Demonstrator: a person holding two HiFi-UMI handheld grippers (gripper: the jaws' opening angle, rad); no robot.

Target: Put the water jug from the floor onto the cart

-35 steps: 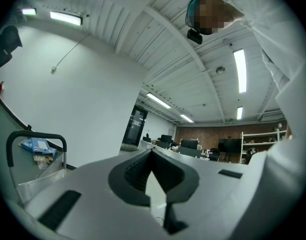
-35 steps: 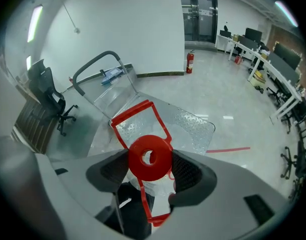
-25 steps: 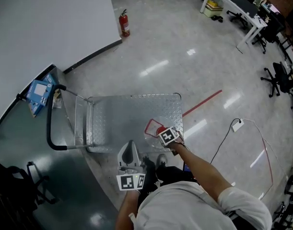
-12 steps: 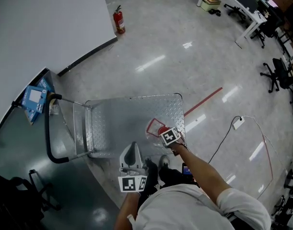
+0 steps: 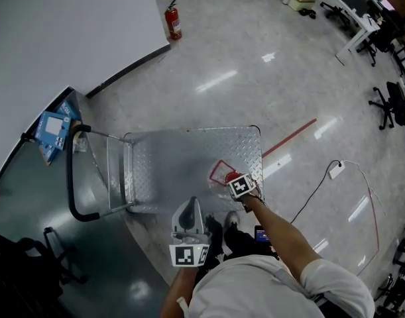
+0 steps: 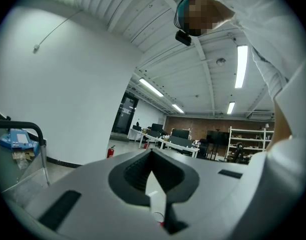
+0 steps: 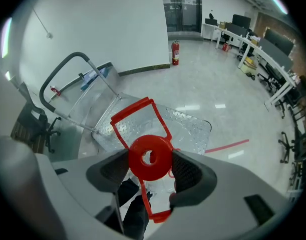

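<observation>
Pinching red cap (image 7: 151,153) of water jug (image 5: 223,173) between fingers (image 7: 190,173) of right gripper (image 7: 150,170), 1 pad pressed on each side of cap, w/ jug's red handle (image 7: 137,115) sticking out past fingertips. Holding clear jug body below fingers, over near right corner of cart (image 5: 169,164), approx. at deck edge; can't tell whether touching diamond-plate deck or hanging just above it. Holding left gripper (image 5: 187,211) just left of right gripper & nearer body, apart from jug, tilted up toward ceiling in left gripper view, w/ its fingers pressed together, only thin slit between pads. Standing on polished floor (image 5: 255,78) at cart's long side, w/ black push handle (image 5: 71,177) at cart's left end. Visible beyond cart: fire extinguisher (image 5: 173,20) at corner of white wall (image 5: 69,25), blue box (image 5: 54,128) near push handle, red tape line (image 5: 291,138) on floor right of cart, black cable w/ white plug (image 5: 333,171) further right, office chairs (image 5: 388,105) & white table (image 5: 351,15) at far right.
</observation>
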